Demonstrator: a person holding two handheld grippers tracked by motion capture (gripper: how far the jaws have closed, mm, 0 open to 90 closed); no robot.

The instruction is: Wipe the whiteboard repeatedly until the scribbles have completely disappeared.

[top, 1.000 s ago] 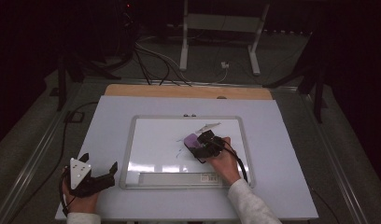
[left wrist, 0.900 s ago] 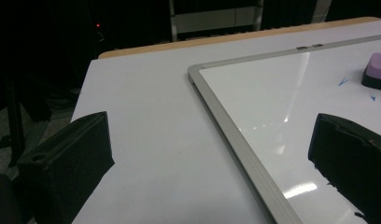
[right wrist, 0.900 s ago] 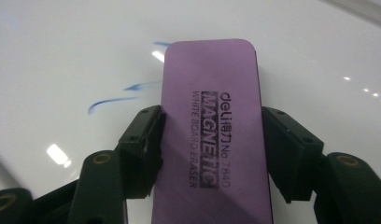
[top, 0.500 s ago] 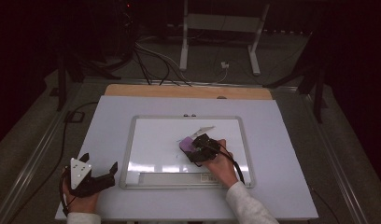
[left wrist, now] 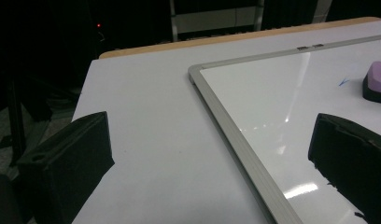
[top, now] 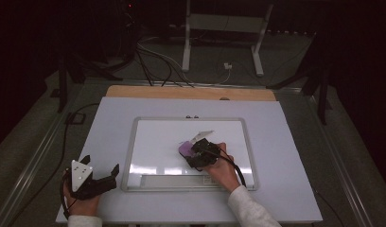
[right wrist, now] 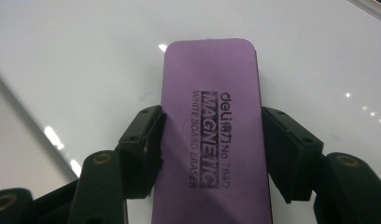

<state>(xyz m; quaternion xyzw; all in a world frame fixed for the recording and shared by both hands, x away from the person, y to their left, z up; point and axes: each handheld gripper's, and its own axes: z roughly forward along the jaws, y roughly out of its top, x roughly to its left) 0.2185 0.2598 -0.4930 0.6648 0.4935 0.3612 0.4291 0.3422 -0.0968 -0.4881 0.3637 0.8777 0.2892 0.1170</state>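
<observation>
Both grippers are working differently: right gripper (top: pixel 199 153), fingers clamping the purple eraser (right wrist: pixel 212 135), is dragging it leftward down the whiteboard (top: pixel 158 142), likely wiping; left gripper (top: pixel 99 182) is resting released on the counter (top: pixel 285 142)

The room is dark — its walls are lost in blackness beyond the table (top: pixel 285 123), whose pale lavender-white top ends in a light wooden strip (top: pixel 191 92) along the far edge. Behind it a grey carpeted floor (top: pixel 285 61) carries loose black and white cables (top: pixel 158 56) and a white plug (top: pixel 227 66). A white metal stand (top: pixel 224 28) rises there on two legs — dark frame legs (top: pixel 63 75) flank the table.
</observation>
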